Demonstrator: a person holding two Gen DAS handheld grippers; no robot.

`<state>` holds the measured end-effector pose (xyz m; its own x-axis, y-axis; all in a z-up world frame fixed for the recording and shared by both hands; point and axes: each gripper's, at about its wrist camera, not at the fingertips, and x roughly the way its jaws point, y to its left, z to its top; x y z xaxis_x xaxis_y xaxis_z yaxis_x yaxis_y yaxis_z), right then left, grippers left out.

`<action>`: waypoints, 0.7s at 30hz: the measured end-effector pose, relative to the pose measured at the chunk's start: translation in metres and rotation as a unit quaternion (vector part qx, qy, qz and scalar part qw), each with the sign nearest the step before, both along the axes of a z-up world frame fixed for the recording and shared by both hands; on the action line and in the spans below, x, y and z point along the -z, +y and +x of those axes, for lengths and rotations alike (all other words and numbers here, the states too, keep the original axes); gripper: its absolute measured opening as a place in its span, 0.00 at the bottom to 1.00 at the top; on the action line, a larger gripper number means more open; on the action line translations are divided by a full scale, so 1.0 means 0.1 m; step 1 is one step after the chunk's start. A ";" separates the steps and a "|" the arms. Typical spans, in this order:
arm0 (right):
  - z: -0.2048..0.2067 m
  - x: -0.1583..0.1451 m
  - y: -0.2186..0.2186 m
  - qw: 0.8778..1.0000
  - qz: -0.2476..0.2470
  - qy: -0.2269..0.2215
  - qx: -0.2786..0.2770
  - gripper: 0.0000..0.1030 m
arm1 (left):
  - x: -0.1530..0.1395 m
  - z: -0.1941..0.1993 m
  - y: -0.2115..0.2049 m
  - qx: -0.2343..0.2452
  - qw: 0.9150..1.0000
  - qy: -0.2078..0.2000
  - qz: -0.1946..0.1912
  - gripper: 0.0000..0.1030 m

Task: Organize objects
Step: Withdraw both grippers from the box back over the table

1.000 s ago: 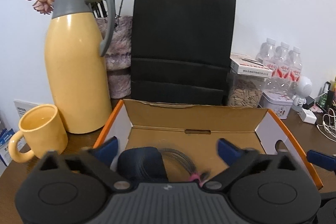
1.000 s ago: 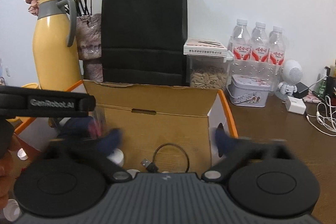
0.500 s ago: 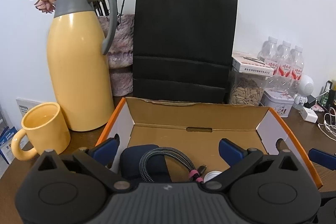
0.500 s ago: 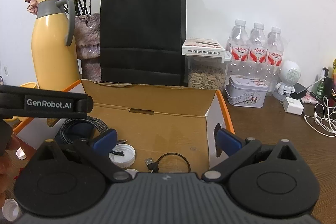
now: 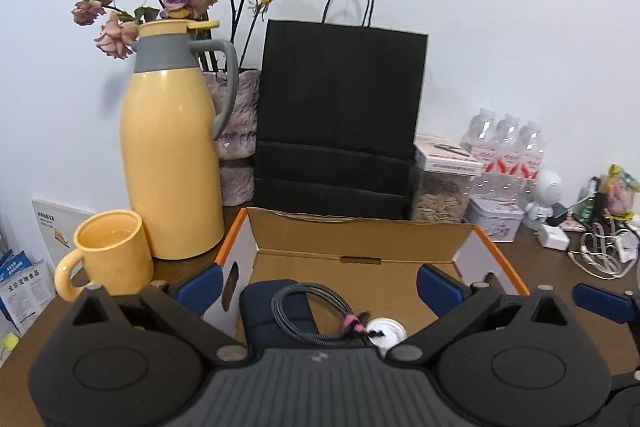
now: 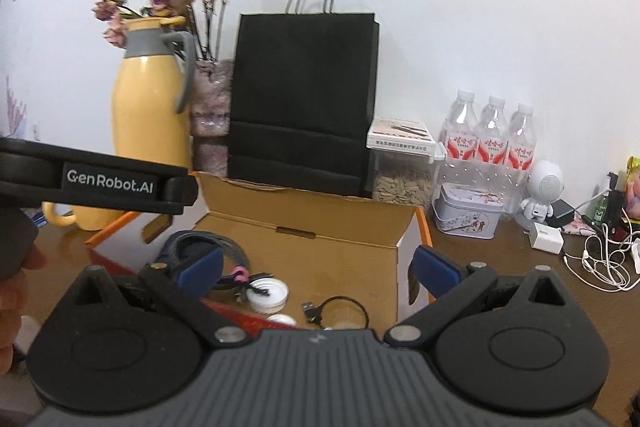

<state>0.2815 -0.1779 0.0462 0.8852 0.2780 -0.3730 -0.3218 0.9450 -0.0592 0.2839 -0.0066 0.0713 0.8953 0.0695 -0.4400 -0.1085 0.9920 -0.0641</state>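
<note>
Left gripper (image 5: 320, 281): jaws spread wide, nothing between them. It has backed up and away from the cardboard box (image 5: 352, 239) over the last second; earlier its fingers sat low at the box mouth, now more of the interior shows.

Right gripper (image 6: 318, 267): also wide open and empty. It has lifted too, and the view is sharp again after the blur a second ago, so the fast motion is over.

What sits in the box now:
- dark pouch (image 5: 276, 311) at the left end, with the braided cable (image 5: 308, 311) coiled on top, pink tie (image 5: 352, 323) at its end
- white lid (image 5: 386, 329) just beside the cable end
- second white lid (image 6: 282, 319) and a thin black USB cable (image 6: 336, 311) nearer the front, seen from the right wrist

My read: the braided cable and pouch are placed, and both tools are retreating after the release. That item looks done.

Outside the box, untouched: yellow mug (image 5: 108, 259) and yellow thermos (image 5: 172, 163) to the left, black paper bag (image 5: 340, 115) behind, white earphones (image 6: 600, 263) and white charger (image 6: 547, 237) on the table to the right.

Likely next targets are the loose items on the right. Can't tell from here which one.
</note>
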 end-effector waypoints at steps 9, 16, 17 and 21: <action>-0.55 0.01 -0.06 1.000 0.002 -0.006 -0.011 1.00 | -0.05 -0.62 0.00 0.019 1.000 -0.009 0.003 1.00; -0.95 0.14 -0.17 1.000 0.003 0.013 -0.004 1.00 | 0.05 -1.09 0.05 0.021 1.000 0.006 0.005 1.00; -1.01 0.17 -0.19 1.000 0.003 0.016 -0.004 1.00 | 0.08 -1.16 0.06 0.021 1.000 0.008 0.006 1.00; -1.24 0.26 -0.26 1.000 0.004 0.030 -0.003 1.00 | 0.17 -1.40 0.13 0.018 1.000 0.021 0.007 1.00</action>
